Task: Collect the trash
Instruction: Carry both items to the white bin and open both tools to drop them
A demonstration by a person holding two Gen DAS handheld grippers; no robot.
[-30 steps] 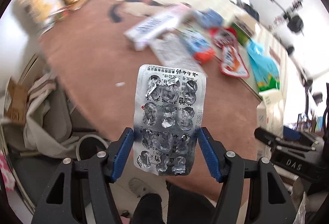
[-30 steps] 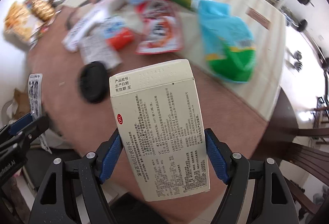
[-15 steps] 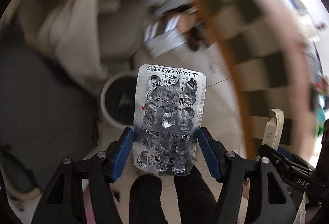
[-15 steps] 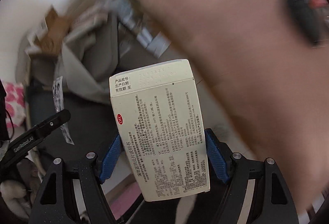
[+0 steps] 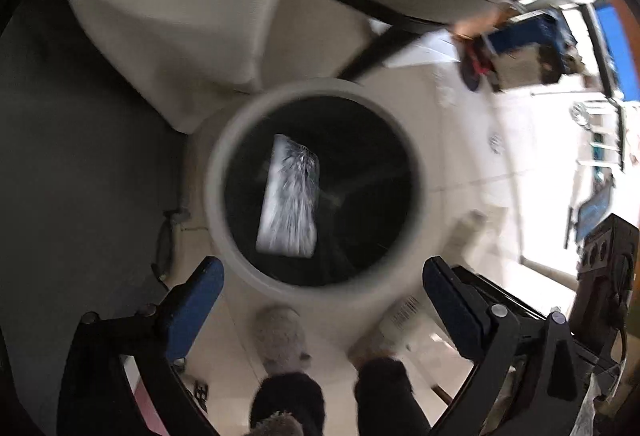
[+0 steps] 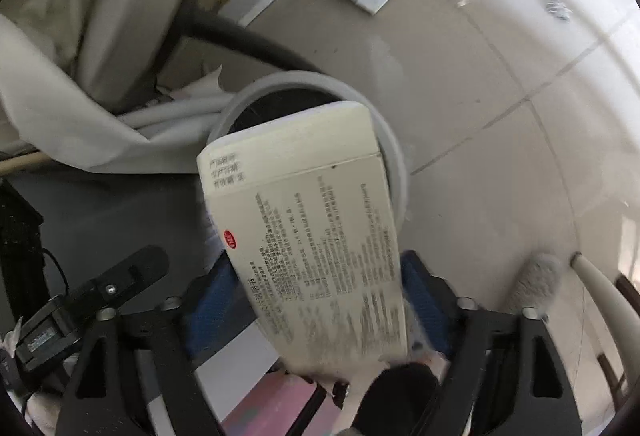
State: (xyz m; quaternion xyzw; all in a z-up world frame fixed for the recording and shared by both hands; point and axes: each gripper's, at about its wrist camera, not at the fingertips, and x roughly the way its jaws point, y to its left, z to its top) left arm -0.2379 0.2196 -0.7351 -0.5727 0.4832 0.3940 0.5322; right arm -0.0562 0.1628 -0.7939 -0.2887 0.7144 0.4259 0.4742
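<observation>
In the left wrist view I look straight down into a round white bin (image 5: 214, 175) with a dark inside. A silver blister pack (image 5: 290, 195) lies blurred within the bin's mouth, free of any finger. My left gripper (image 5: 320, 300) hangs above the bin's near rim, jaws opening wide, nothing between them. In the right wrist view a cream medicine box (image 6: 312, 236) with printed text tilts over the same bin (image 6: 296, 79). It sits loose between the blue pads of my right gripper (image 6: 320, 300), whose jaws are opening.
The bin stands on a pale tiled floor (image 6: 500, 115). A cream cloth (image 5: 180, 15) drapes over a chair with black legs (image 6: 248, 39) behind it. A dark grey mat (image 5: 80, 175) lies to the left. The person's slippered feet (image 5: 280, 340) stand at the bin's near side.
Both grippers swung down from the table to the bin on the floor. The left jaws opened and the blister pack dropped into the bin. The box has tilted in the right jaws.
</observation>
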